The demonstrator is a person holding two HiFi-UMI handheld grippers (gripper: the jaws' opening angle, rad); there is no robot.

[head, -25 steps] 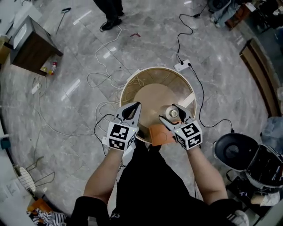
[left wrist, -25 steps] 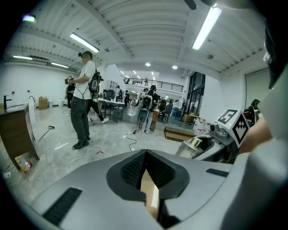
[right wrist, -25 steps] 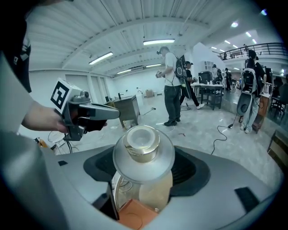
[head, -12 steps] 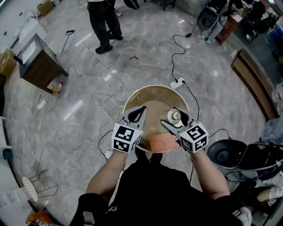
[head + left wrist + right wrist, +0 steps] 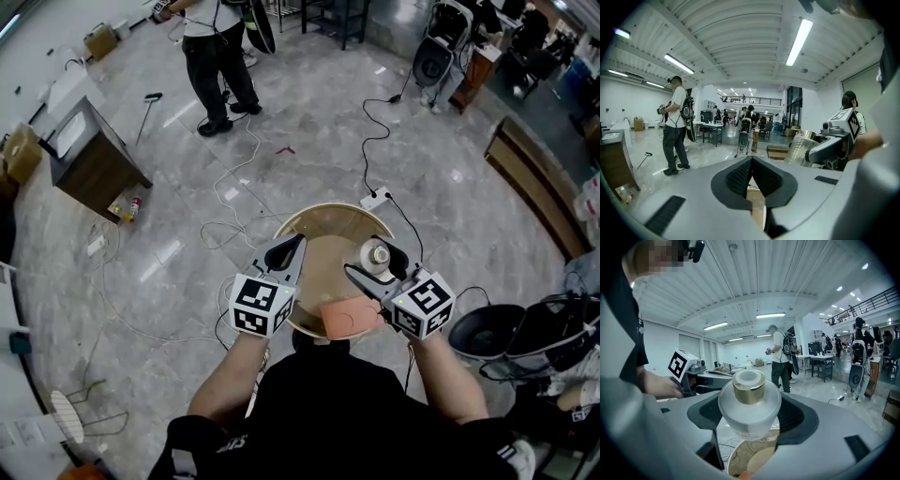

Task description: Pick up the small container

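Nearest to me, my right hand-held gripper [image 5: 367, 257] is clamped on the container [image 5: 749, 401], its two dark pads pressing the frosted round body from either side with the gold cap standing upright above them. From my head view the container sits over the right half of the counter [image 5: 342, 207], and through the gap under it I can see the round rim and a paler inner disc well below, so it looks clear of the surface. My left hand-held gripper [image 5: 750, 161] has its jaws closed tip to tip with nothing between them; it hangs over the counter's left edge, level with the right one and apart from it. An orange pad [image 5: 349, 319] lies at the near rim of the counter, just beside the right hand-held gripper's marker cube. The counter itself is a round one with a light woven-looking rim, standing on a grey marble floor. Just past its far edge a white power strip [image 5: 377, 199] lies on the floor with a black cable running away from it, and looser white cables curl to the left. Farther off to the left stands a dark wooden cabinet [image 5: 94, 155], and beyond it a person [image 5: 216, 47] in dark trousers stands on the floor.
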